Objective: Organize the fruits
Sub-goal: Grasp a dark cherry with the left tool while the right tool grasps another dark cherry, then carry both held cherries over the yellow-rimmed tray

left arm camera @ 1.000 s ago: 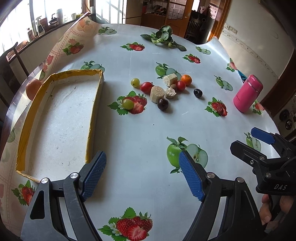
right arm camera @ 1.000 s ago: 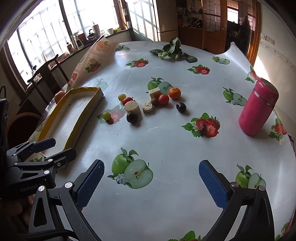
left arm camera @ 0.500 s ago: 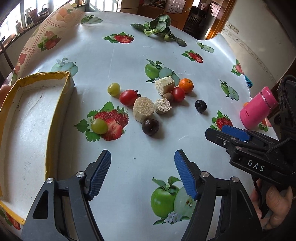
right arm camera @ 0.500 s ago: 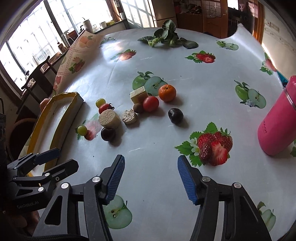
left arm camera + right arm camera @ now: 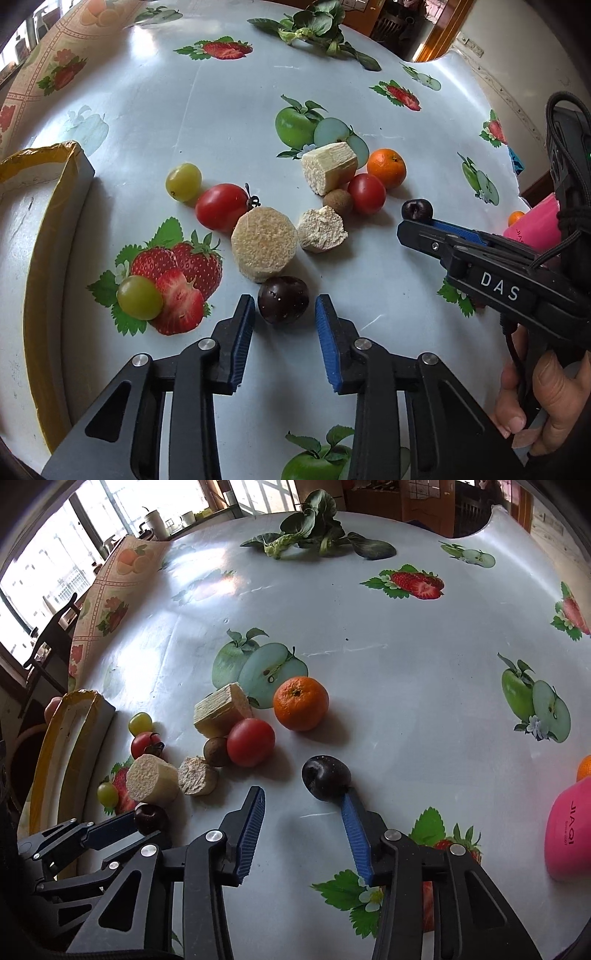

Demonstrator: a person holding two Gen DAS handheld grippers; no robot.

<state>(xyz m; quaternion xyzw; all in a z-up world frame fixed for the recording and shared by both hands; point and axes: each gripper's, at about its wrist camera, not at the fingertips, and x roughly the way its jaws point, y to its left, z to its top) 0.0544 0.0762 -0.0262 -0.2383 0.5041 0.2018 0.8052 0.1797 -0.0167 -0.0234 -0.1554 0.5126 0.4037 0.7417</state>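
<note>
down low in the left wrist view, left gripper [image 5: 284,317] closing around a dark plum [image 5: 283,304], pads not yet seen pressing on it; plum lying just below a round cut cane piece [image 5: 264,248]. at the right edge, right gripper [image 5: 417,223] seen side-on, its far finger hidden, tip at a second dark plum [image 5: 417,209]. in the right wrist view, right gripper [image 5: 304,805] also closing, right pad touching that second dark plum [image 5: 325,776], left pad clear of it. left-hand plum [image 5: 149,818] half hidden behind black fingers at lower left. yellow-rimmed tray [image 5: 40,236] cut off at the left edge. pink bottle [image 5: 570,834] cropped at the right, small orange fruit [image 5: 584,768] barely peeking above it
</note>
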